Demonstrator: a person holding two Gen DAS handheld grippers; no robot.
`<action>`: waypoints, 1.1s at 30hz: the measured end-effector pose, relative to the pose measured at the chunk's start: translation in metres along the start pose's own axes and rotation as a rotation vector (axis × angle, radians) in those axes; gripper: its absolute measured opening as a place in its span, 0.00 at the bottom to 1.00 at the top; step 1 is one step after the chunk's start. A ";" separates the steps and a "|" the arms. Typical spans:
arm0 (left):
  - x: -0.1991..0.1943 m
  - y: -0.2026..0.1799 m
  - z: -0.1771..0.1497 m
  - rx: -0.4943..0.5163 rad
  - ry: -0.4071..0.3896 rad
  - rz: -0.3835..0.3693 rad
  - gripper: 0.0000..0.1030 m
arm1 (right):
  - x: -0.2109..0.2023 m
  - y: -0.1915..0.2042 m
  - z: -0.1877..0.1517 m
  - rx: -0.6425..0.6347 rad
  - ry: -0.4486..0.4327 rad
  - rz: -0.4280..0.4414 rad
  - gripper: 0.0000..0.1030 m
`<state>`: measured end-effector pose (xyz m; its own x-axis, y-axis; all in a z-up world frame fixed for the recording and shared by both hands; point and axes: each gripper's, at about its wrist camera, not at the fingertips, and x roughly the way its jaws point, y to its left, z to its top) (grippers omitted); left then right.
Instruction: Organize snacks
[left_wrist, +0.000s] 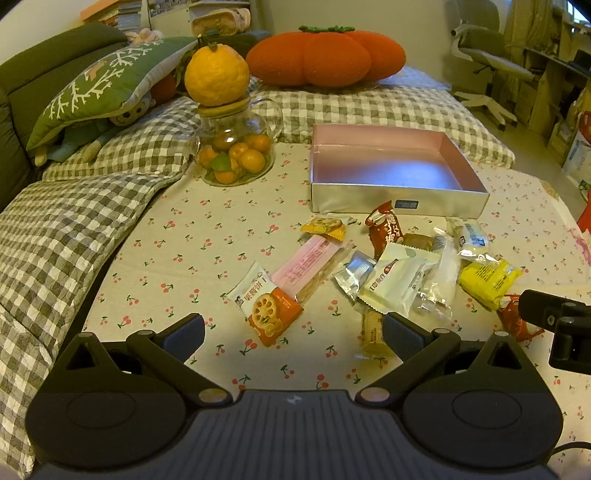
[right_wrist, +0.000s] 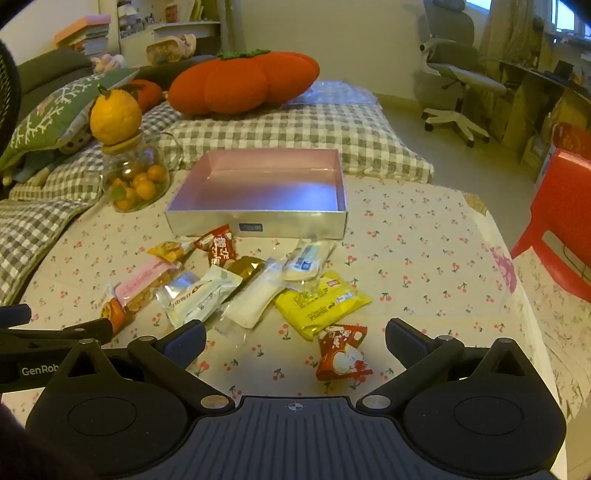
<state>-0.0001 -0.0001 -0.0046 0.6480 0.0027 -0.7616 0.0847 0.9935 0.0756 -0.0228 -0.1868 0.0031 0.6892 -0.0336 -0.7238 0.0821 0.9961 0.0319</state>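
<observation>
Both claws spread wide, nothing held. Left gripper (left_wrist: 293, 334) hovers over near edge of snack pile; orange lotus-root packet (left_wrist: 269, 314) lies just ahead between fingers. Right gripper (right_wrist: 295, 338) over red candy wrapper (right_wrist: 341, 352), yellow packet (right_wrist: 321, 301) just beyond. Silver box (left_wrist: 395, 203) empty, far side of pile, on cherry-print cloth (left_wrist: 177, 258). Step, likely: first pick. Advice: take loose outliers first, pinch flat packet across short side, lift clear of neighbours, drop inside box walls, keep arms apart.

Left gripper (left_wrist: 293, 334) and right gripper (right_wrist: 295, 338) both tilt downward, side by side, jaws fully spread, nothing clamped between them.
</observation>
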 end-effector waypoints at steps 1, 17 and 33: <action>0.000 0.000 0.000 -0.001 0.000 0.001 1.00 | 0.001 -0.001 0.000 0.001 0.002 0.003 1.00; -0.002 0.001 0.003 -0.005 -0.002 0.002 1.00 | 0.001 -0.004 0.000 0.008 0.012 0.008 1.00; -0.002 0.000 0.003 -0.005 0.000 0.002 1.00 | 0.002 -0.003 0.001 0.008 0.029 0.011 1.00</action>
<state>0.0006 -0.0001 -0.0014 0.6481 0.0042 -0.7615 0.0800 0.9941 0.0735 -0.0211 -0.1899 0.0020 0.6686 -0.0201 -0.7433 0.0803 0.9957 0.0453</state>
